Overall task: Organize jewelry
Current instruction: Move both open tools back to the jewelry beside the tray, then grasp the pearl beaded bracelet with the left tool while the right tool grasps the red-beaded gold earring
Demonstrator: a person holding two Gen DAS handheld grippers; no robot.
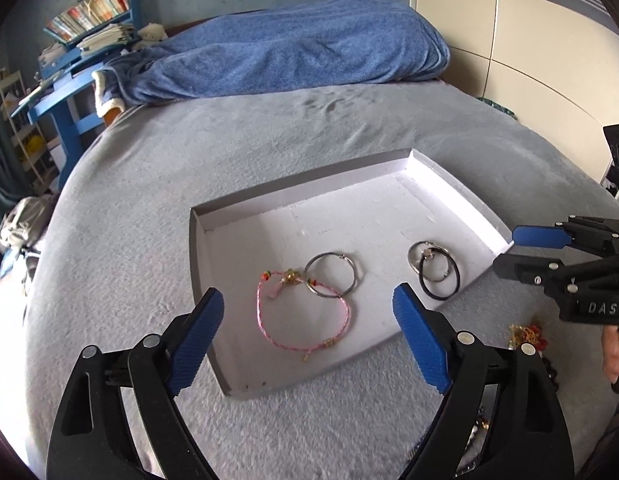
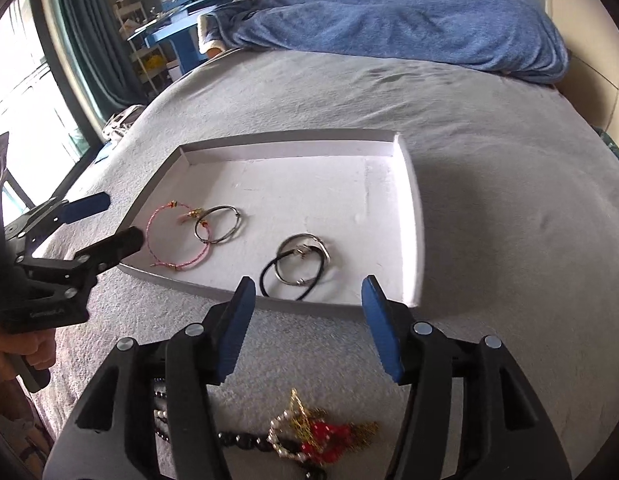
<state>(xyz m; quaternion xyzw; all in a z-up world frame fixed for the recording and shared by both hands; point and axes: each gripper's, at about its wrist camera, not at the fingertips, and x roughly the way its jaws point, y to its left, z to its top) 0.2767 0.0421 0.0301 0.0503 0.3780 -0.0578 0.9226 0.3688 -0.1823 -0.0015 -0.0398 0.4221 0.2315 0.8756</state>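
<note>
Pink bracelet (image 1: 305, 316): woven cord with gold and red beads, lying flat on the tray floor toward the 7 o'clock corner in the left wrist view.
Dark ring (image 1: 331, 275): thin metal hoop, overlapping the pink bracelet at its 1 o'clock side, touching it.
Black cord loop (image 1: 440, 276): lying toward the tray's 4 o'clock edge in the left wrist view, with a silver ring (image 2: 305, 258) overlapping it; well apart from the pink bracelet.
Tray (image 1: 461, 184): shallow white box with low walls and a foam-like floor, resting on the grey bedspread (image 1: 141, 184).
Loose jewelry (image 2: 321, 436): red, gold and pearl pieces with a black bead strand, heaped on the bedspread outside the tray at 6 o'clock in the right wrist view, under the right tool.
Left gripper (image 1: 309, 340): fingers released, spread wide, nothing between them; the pink bracelet lies on the tray beyond the gap, untouched.
Right gripper (image 2: 309, 328): fingers released, partly spread, empty, hovering by the tray's near wall.
Hands: one hand (image 1: 615, 350) grips the right tool's handle at 3 o'clock in the left wrist view.
Surroundings: blue blanket (image 1: 301, 48) at 12 o'clock; blue shelf of books (image 1: 89, 16) at 10 o'clock.
</note>
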